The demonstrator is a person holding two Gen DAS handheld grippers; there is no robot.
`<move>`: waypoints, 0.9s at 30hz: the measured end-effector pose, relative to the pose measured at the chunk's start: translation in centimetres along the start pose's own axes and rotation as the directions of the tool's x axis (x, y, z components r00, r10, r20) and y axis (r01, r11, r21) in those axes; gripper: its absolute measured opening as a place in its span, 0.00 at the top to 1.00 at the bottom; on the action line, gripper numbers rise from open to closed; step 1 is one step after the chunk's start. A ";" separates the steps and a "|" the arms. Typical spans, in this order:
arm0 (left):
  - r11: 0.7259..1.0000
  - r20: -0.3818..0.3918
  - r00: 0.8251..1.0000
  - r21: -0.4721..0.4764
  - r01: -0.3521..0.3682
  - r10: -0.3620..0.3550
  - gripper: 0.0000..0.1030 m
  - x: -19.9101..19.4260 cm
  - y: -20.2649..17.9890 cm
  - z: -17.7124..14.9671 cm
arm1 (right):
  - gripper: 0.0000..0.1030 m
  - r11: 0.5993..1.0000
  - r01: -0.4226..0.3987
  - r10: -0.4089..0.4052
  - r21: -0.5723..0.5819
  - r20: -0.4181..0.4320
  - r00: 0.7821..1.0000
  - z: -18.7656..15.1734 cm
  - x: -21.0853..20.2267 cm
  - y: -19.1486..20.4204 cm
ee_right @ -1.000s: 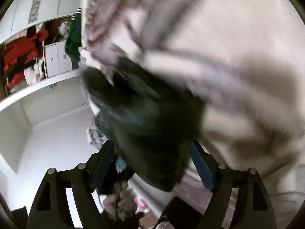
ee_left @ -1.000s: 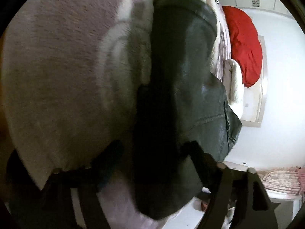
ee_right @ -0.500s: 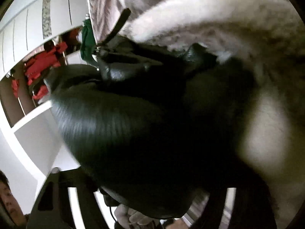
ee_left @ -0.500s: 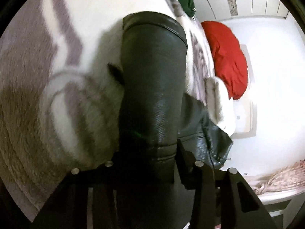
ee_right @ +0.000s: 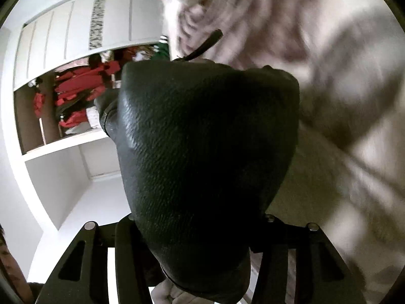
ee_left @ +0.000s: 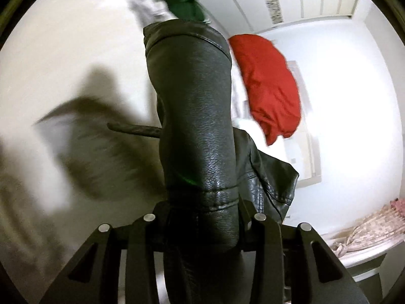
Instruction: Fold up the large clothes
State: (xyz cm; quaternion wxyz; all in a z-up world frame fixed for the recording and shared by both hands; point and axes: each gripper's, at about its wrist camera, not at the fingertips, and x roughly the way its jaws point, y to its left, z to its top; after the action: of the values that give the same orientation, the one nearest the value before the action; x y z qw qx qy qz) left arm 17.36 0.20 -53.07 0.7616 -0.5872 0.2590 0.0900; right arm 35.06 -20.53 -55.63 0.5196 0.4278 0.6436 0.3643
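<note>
While both grippers clamp the black leather jacket [ee_left: 197, 131], it hangs lifted above the blanket [ee_right: 341, 101]. Left gripper [ee_left: 202, 217] and right gripper [ee_right: 200, 223] pinch folds, probably to spread it.

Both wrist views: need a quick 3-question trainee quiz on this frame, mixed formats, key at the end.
1. True or false: the left gripper has black leather jacket material clamped between its fingers.
2. Multiple choice: in the left wrist view, what lies to the right of the jacket's sleeve? A) a blue towel B) a red garment C) a yellow pillow
3. Fill in: in the right wrist view, the right gripper grips the jacket over a pale striped ____.

Key: 1 true; 2 B; 3 blanket
</note>
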 end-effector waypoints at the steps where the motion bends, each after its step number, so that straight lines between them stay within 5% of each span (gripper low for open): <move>1: 1.000 0.006 1.000 0.006 0.015 -0.015 0.68 1.0 -1.1 0.7 | 0.49 1.000 -0.002 0.003 -0.017 0.010 1.000 1.1 -0.6 1.0; 6: 0.995 0.018 0.995 0.018 0.096 -0.097 0.68 6.2 -5.6 3.4 | 0.49 0.997 -0.004 0.010 -0.082 0.081 0.997 8.2 -4.9 6.6; 14: 0.976 0.009 0.976 -0.014 0.216 -0.216 0.68 20.0 -11.7 6.5 | 0.49 0.979 0.078 -0.043 -0.188 0.183 0.982 25.0 -11.7 13.8; 19: 0.969 -0.005 0.970 -0.034 0.243 -0.243 0.68 29.9 -12.9 6.1 | 0.49 0.972 0.149 -0.104 -0.183 0.235 0.966 36.8 -15.3 14.2; 24: 0.976 -0.036 0.977 -0.069 0.205 -0.208 0.68 36.1 -10.8 4.2 | 0.48 0.966 0.206 -0.180 -0.158 0.166 0.970 48.1 -16.4 11.5; 27: 0.982 -0.077 0.979 -0.004 0.190 -0.190 0.64 37.2 -9.6 3.5 | 0.42 0.953 0.269 -0.254 -0.137 0.121 0.960 50.3 -15.6 8.2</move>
State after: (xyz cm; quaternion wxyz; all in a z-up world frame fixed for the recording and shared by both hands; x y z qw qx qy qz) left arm 54.25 -5.61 -62.92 0.7571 -0.6110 0.2312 -0.0062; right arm 87.27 -30.84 -52.38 0.6264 0.3160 0.6377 0.3180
